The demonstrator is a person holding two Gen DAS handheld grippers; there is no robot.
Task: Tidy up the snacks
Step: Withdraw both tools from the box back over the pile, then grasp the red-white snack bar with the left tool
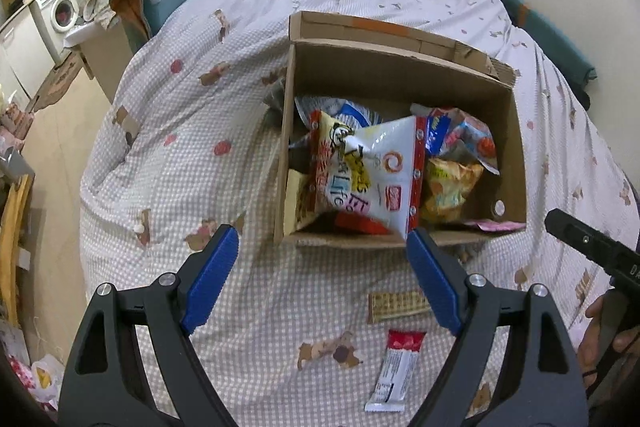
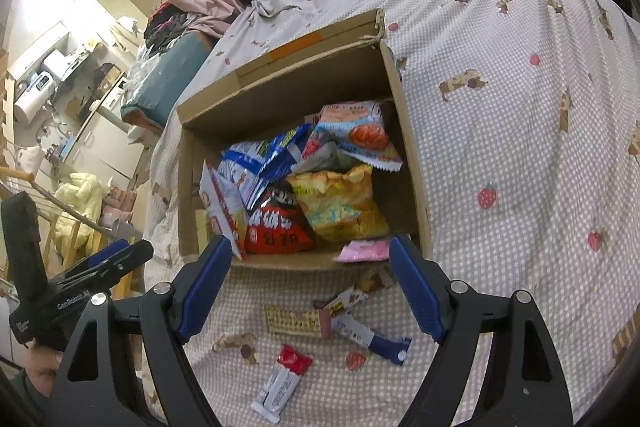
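An open cardboard box (image 1: 400,75) (image 2: 280,83) sits on the bed, holding several snack bags: a large white and red bag (image 1: 372,171), a yellow bag (image 1: 450,187) (image 2: 340,203), a red bag (image 2: 276,227), blue bags (image 2: 264,159). On the bedspread in front lie a tan wafer pack (image 1: 396,305) (image 2: 294,321), a red-and-white bar (image 1: 396,371) (image 2: 284,381) and a blue-ended bar (image 2: 372,339). My left gripper (image 1: 322,263) is open and empty just before the box. My right gripper (image 2: 310,275) is open and empty above the loose bars.
The bed carries a checked bedspread (image 1: 180,147) with dog and strawberry prints. A washing machine (image 1: 60,7) and cluttered furniture stand at the left. A pink packet (image 2: 362,251) lies on the box's near edge. The other gripper's body (image 2: 60,291) shows at the left.
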